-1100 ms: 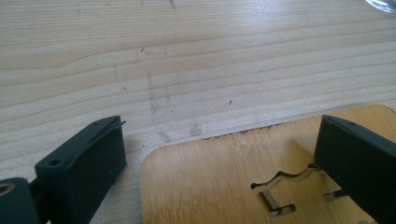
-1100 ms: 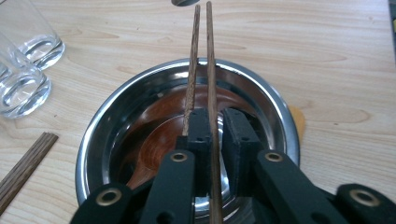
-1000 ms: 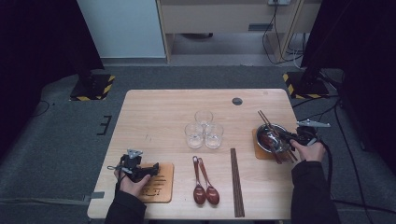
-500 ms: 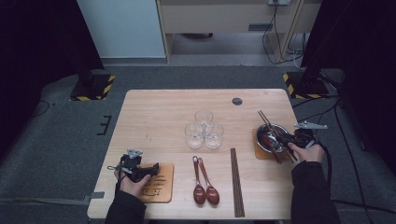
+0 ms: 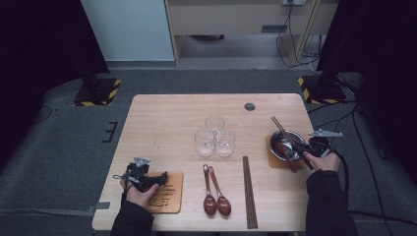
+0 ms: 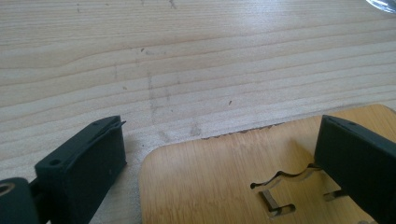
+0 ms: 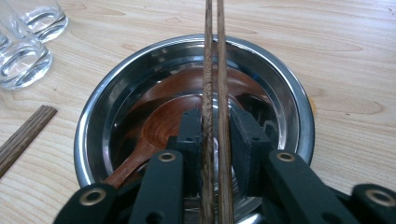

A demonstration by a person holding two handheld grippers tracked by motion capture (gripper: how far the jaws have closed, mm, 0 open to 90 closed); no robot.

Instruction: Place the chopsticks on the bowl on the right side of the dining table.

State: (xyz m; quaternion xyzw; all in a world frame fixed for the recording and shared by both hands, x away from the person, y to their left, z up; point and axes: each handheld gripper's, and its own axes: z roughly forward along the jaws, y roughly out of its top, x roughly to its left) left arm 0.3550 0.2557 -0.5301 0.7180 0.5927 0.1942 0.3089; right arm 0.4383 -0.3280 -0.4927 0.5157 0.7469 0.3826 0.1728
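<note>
- Right claw (image 7: 214, 135) has just been closing its jaws on a pair of chopsticks (image 7: 215, 70), which sit between the pads; pads look pressed against the sticks.
- In the high view the right claw (image 5: 301, 149) is at the right side of the counter (image 5: 167, 118), over the near-right rim of a steel bowl (image 5: 282, 142).
- The chopsticks (image 5: 281, 130) lie slanted across the bowl, far tips past its far-left rim.
- Steel bowl (image 7: 289, 93) holds a brown wooden spoon (image 7: 154, 130) and sits on a wooden coaster (image 5: 271, 160).
- Left claw (image 5: 158, 178) is wide, holding nothing, low over a second wooden coaster (image 5: 169, 196) at the near-left corner.
- In the left gripper view, its jaws straddle that coaster's (image 6: 210, 177) corner.
- Mid counter: three glasses (image 5: 215, 135), two brown spoons (image 5: 215, 196), another chopstick pair (image 5: 249, 191) just right of them.
</note>
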